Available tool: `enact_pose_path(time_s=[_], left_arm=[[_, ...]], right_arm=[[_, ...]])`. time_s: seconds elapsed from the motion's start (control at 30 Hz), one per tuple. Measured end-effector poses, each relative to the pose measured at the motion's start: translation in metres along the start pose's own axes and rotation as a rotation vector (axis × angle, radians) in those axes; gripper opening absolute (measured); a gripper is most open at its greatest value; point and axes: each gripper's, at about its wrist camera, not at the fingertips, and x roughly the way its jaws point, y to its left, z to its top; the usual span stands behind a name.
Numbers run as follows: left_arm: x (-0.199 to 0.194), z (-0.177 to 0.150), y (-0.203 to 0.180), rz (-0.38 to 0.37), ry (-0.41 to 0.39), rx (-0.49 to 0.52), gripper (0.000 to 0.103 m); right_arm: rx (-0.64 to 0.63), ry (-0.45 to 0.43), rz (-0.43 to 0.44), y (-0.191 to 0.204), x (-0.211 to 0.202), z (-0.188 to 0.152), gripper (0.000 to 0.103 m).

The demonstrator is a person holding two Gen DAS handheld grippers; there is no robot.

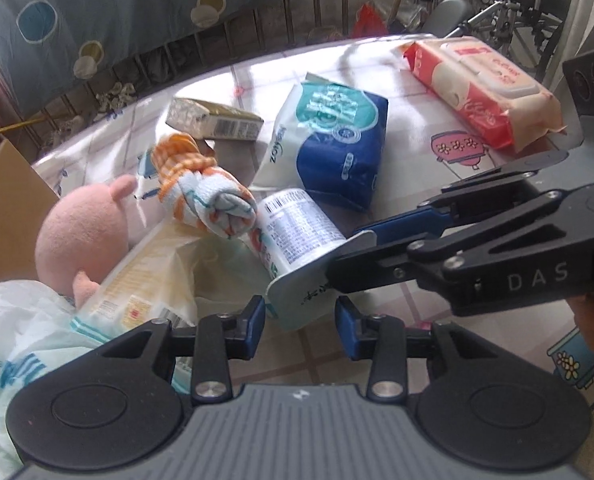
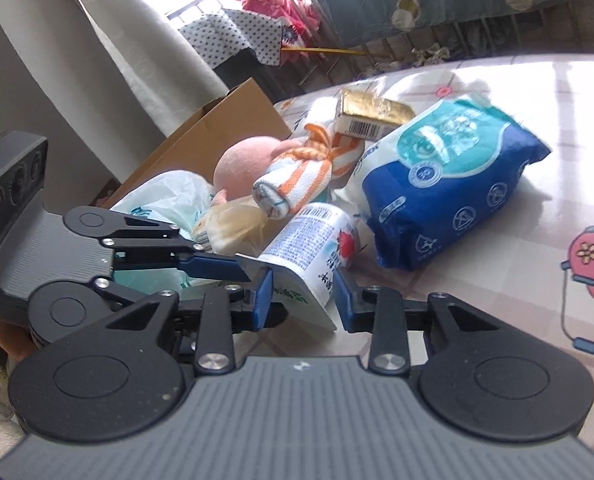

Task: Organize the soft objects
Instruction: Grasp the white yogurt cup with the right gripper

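The left wrist view looks steeply down, close over the patterned tablecloth-covered table (image 1: 437, 300), toward its far edge. The right wrist view looks shallower, low from the opposite side. Both share the white lidded yoghurt cup (image 1: 297, 236) (image 2: 317, 248) and blue-white tissue pack (image 1: 337, 140) (image 2: 449, 184).

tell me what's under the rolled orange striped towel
The rolled towel rests partly on the yogurt cup and a crinkly yellowish packet. Whatever lies beneath its middle is covered.
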Motion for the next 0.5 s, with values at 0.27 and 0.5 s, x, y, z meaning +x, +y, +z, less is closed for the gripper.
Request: enact_pose_path(time_s=[0.27, 0.5], left_arm=[[-0.016, -0.001, -0.002, -0.017, -0.028, -0.025, 0.026], [-0.043, -0.017, -0.008, -0.135, -0.025, -0.067, 0.027]], right_arm=[[0.053, -0.005, -0.018, 0.005, -0.010, -0.005, 0.020], [0.190, 0.021, -0.017, 0.016, -0.036, -0.020, 0.020]])
